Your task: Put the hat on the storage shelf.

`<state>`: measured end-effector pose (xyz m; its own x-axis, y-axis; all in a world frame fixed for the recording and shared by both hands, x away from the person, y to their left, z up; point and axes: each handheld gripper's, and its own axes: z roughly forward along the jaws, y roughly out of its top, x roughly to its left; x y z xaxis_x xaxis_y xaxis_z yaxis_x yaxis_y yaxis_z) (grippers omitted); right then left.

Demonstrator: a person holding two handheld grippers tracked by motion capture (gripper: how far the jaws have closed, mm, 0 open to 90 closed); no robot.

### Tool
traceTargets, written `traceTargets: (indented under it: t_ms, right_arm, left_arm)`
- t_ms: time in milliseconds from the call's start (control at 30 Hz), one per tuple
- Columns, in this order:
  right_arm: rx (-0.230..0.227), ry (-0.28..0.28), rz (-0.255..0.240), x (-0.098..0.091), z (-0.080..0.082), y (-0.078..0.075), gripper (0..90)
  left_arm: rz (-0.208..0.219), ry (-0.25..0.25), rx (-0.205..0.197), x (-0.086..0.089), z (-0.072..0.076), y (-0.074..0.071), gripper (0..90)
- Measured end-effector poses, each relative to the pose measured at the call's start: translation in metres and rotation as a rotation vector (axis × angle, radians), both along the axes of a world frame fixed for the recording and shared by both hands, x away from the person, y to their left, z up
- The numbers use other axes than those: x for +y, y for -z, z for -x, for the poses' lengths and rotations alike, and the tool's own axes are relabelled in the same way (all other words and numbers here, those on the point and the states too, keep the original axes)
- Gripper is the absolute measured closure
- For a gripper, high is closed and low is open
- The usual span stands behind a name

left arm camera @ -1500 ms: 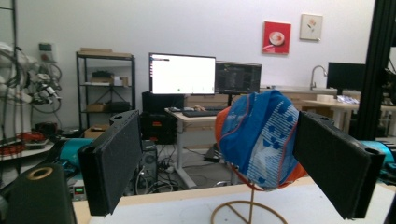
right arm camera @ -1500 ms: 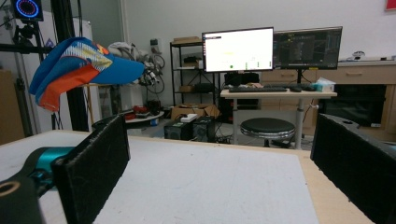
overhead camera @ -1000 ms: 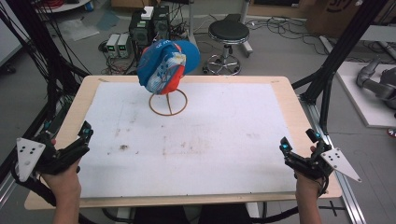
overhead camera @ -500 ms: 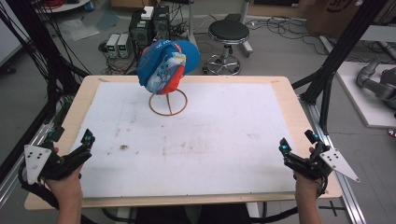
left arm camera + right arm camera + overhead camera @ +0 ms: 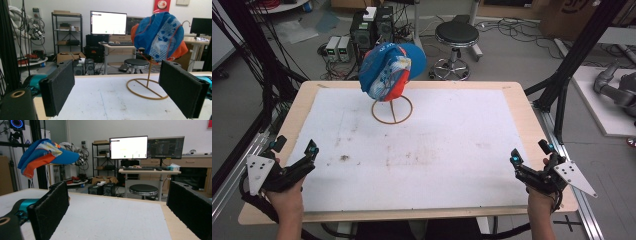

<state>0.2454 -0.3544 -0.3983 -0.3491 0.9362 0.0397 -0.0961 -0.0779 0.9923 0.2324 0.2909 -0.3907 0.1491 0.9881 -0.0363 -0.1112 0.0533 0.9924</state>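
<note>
At the far side of a wooden table [image 5: 517,95] covered by a white mat [image 5: 437,150], a blue, white and orange cap [image 5: 389,70] is seen perched on a thin wire stand [image 5: 392,111], whose ring base rests on the mat at about the 11 o'clock position from the table's centre. The cap is held clear of the surface, its blue brim pointed toward 2 o'clock in the high view.

Two hand-held grippers are kept at the near corners, well apart from the cap and from each other. The left gripper [image 5: 294,159] is held at roughly 8 o'clock, over the mat's near-left edge, with its jaws spread wide and nothing between them; in the left gripper view the cap [image 5: 160,37] and stand [image 5: 147,86] are framed between the two black pads [image 5: 58,88]. The right gripper [image 5: 530,159] is held at about 4 o'clock, near the mat's right edge, likewise released and empty; in the right gripper view the cap [image 5: 42,153] is seen at upper left, beyond the pad [image 5: 50,207].

Faint stains are visible on the mat toward the left. A black stool [image 5: 456,37] stands on the floor beyond the table.
</note>
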Motion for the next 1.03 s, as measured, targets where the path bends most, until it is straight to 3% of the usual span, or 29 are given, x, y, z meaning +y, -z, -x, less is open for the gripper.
traceTargets:
  t_ms: [1033]
  right_arm:
    - [0.004,0.003,-0.006,-0.0019,-0.0001,0.0023,4.0]
  left_arm:
    - [-0.004,0.004,-0.003,-0.0023,0.0013,-0.0003,13.9]
